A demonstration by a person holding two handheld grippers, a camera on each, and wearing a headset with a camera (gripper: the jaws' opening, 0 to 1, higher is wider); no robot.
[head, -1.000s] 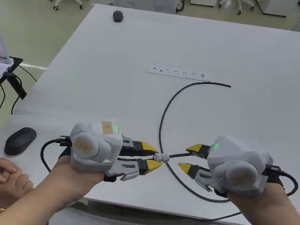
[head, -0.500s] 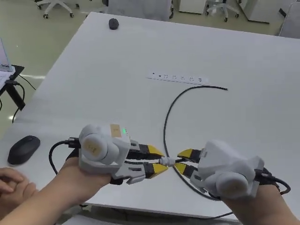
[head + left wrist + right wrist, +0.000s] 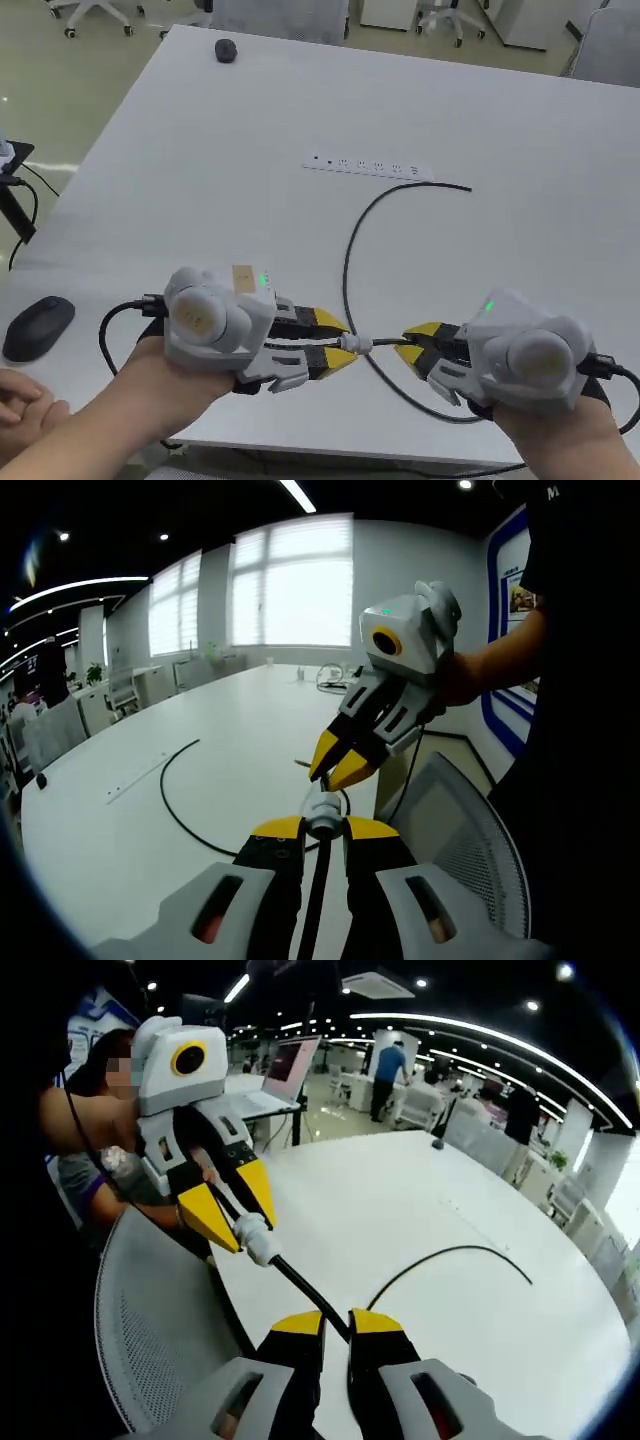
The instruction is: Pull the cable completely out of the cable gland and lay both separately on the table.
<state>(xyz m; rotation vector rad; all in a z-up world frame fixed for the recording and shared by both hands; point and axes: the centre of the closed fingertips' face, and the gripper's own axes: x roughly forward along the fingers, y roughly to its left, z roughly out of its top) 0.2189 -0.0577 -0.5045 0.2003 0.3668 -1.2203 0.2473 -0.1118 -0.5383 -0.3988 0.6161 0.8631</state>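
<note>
A small white cable gland (image 3: 352, 343) sits on a black cable (image 3: 346, 252), held just above the near edge of the white table (image 3: 200, 180). My left gripper (image 3: 343, 345) is shut on the cable gland (image 3: 323, 814), seen between its yellow tips (image 3: 323, 832). A short way to the right, my right gripper (image 3: 414, 347) is shut on the cable (image 3: 300, 1285), which passes between its jaws (image 3: 337, 1323). A taut stretch of cable spans the gap. The rest of the cable (image 3: 440, 1255) loops over the table towards the power strip.
A white power strip (image 3: 368, 166) lies mid-table beyond the cable's far end. A black mouse (image 3: 38, 327) rests near the left front edge, beside a person's hand (image 3: 22, 410). A dark round object (image 3: 227, 50) sits at the far corner. A mesh chair back (image 3: 150, 1330) stands below the grippers.
The right gripper went from open to shut on the cable beside the gland, then moved right, so more cable shows between the grippers. The left gripper kept its hold.
</note>
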